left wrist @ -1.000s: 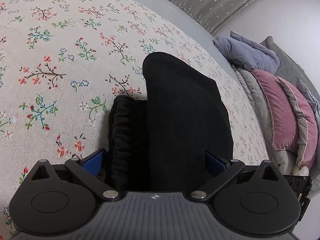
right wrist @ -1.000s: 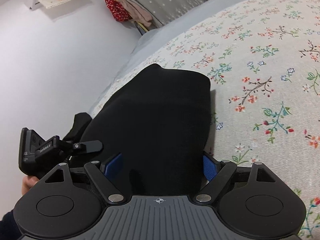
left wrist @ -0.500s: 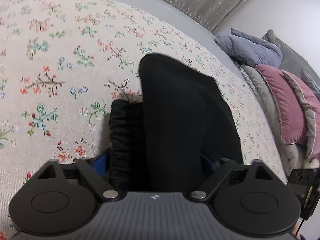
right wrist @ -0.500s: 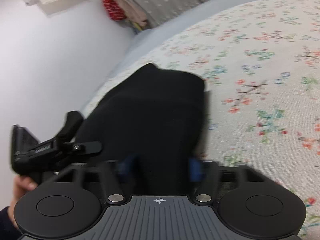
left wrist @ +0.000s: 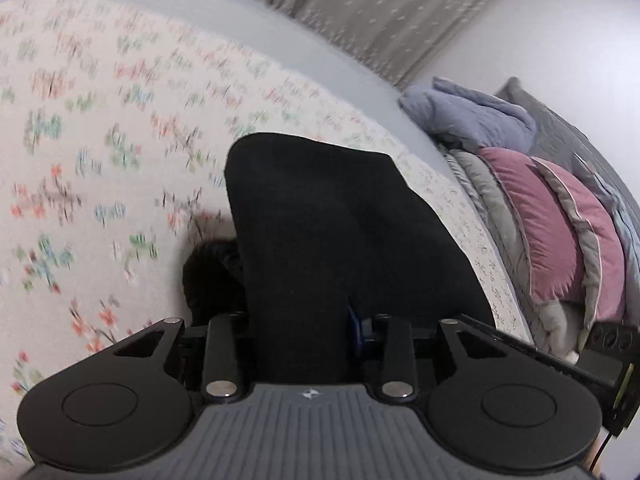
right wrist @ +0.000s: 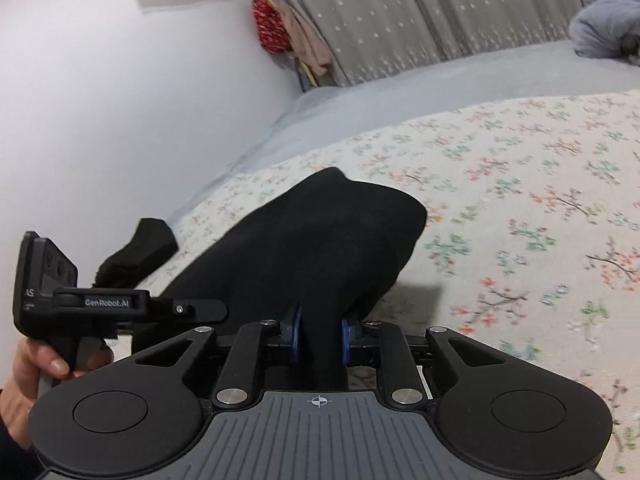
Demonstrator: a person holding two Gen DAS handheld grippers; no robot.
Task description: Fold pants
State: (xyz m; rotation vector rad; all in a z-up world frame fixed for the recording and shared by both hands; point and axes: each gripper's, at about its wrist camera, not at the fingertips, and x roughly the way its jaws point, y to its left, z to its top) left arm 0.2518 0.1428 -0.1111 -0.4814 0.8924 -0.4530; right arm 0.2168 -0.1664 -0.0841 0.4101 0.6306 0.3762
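Black pants on floral bedspread, near its left edge by wall. Right gripper jaws closing, narrow, pinching pants fabric. Left gripper jaws closing, pants bunched between.

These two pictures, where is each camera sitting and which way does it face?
Left wrist: on the left gripper, facing forward and down over the black pants toward the pillows; its jaws are closing on the pants.
Right wrist: on the right gripper, facing the wall and curtain; its jaws are closing on the pants; a hand shows.
Shared: the pants and floral bedspread.
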